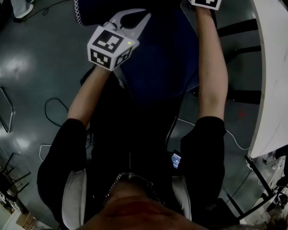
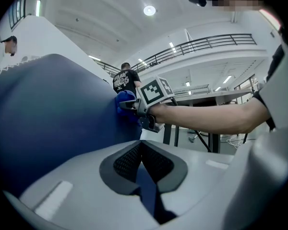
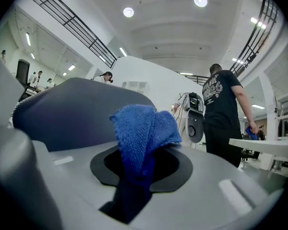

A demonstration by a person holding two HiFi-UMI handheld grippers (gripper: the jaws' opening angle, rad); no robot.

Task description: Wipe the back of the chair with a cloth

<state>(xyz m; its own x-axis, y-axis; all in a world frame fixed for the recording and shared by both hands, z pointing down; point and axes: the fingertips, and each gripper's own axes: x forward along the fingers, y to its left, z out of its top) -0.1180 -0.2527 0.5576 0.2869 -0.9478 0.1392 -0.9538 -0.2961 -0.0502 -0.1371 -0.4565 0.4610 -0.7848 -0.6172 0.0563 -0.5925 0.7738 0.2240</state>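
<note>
Head view: one blue chair (image 1: 158, 56) and two grippers, both at its back. The left gripper (image 2: 143, 145) has its jaws pressed together on nothing, just beside the backrest. The right gripper (image 3: 143, 166), farther right, pinches the one blue cloth (image 3: 141, 128). The cloth bunches beyond its jaws, against the chair back.

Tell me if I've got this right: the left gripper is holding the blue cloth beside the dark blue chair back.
Not quite. The right gripper, not the left, is holding the blue cloth beside the dark blue chair back. The right gripper view shows the cloth pinched between its jaws. The left gripper holds no cloth.
</note>
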